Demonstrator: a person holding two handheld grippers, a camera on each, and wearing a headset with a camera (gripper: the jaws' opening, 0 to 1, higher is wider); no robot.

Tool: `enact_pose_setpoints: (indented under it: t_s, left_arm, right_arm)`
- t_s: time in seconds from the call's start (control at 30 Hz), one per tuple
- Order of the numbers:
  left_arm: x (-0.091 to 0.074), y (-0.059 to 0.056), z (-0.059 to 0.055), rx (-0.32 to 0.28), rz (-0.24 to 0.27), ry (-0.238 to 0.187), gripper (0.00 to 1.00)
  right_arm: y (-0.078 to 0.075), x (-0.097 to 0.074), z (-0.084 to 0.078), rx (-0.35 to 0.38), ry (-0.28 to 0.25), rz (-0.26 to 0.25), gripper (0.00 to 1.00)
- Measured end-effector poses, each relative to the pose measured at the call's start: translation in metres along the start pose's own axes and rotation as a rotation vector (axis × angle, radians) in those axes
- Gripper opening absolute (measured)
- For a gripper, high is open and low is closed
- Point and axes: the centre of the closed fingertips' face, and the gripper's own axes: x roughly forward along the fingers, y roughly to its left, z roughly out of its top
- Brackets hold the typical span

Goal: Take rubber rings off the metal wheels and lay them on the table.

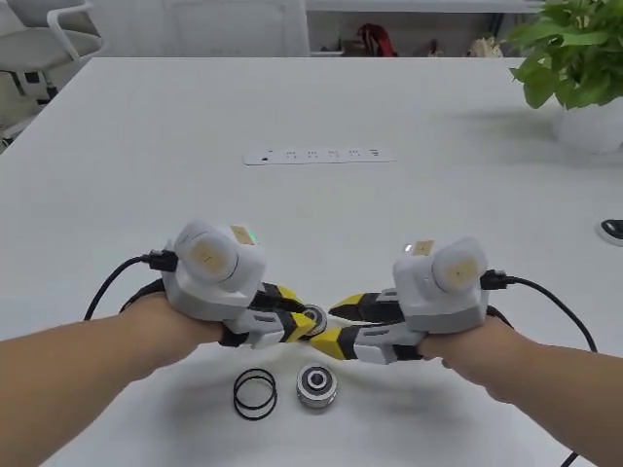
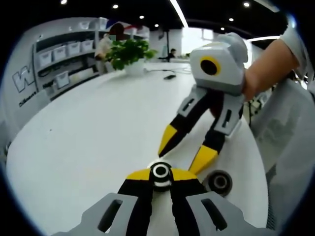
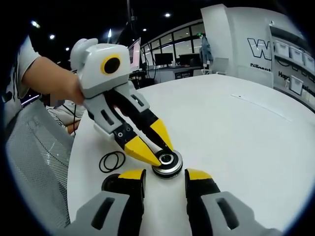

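Note:
My left gripper (image 1: 304, 322) is shut on a small metal wheel (image 1: 314, 319), held just above the white table (image 1: 321, 214); in the left gripper view the wheel (image 2: 161, 173) sits between the yellow tips. My right gripper (image 1: 331, 327) is open, its jaws either side of that wheel (image 3: 167, 162) without closing on it. A second metal wheel (image 1: 316, 385) stands on the table below the grippers, next to two black rubber rings (image 1: 255, 394) lying flat. In the right gripper view the rings (image 3: 112, 161) lie left of the left gripper (image 3: 166, 155).
A white power strip (image 1: 319, 156) lies mid-table farther away. A potted plant (image 1: 574, 58) stands at the far right, and a dark object (image 1: 613, 231) lies at the right edge. Cables trail from both grippers. Office chairs (image 1: 49, 39) stand beyond the far left corner.

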Motion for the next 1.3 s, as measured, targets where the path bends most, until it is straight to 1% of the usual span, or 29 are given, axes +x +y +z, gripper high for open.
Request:
enact_pose_setpoints:
  t_s: [0.17, 0.37, 0.6, 0.77, 0.8, 1.03, 1.3]
  left_arm:
    - [0.0002, -0.0001, -0.0001, -0.001, 0.005, -0.001, 0.14]
    - [0.0009, 0.0007, -0.0003, -0.004, 0.008, -0.001, 0.14]
    - [0.0014, 0.0013, -0.0004, -0.005, 0.013, 0.002, 0.14]
    - [0.0017, 0.0015, -0.0007, -0.006, 0.017, 0.005, 0.14]
    - [0.0019, 0.0015, -0.0006, -0.005, 0.019, 0.005, 0.14]
    - [0.0019, 0.0010, -0.0007, -0.009, 0.019, 0.004, 0.14]
    - [0.0019, 0.0013, -0.0010, -0.011, 0.026, 0.009, 0.13]
  right_arm:
    - [0.0018, 0.0035, 0.0008, -0.002, 0.002, 0.000, 0.28]
    - [-0.0026, 0.0071, 0.0018, 0.013, -0.003, -0.020, 0.28]
    - [0.0000, 0.0106, 0.0029, 0.004, 0.000, -0.018, 0.27]
    - [-0.0032, 0.0083, 0.0018, -0.004, 0.008, -0.029, 0.23]
    - [-0.0034, 0.0081, 0.0014, 0.004, 0.005, -0.026, 0.23]
    - [-0.0028, 0.0068, 0.0003, -0.008, 0.008, -0.026, 0.22]
    - [-0.0032, 0.0037, -0.0036, -0.028, 0.023, -0.026, 0.18]
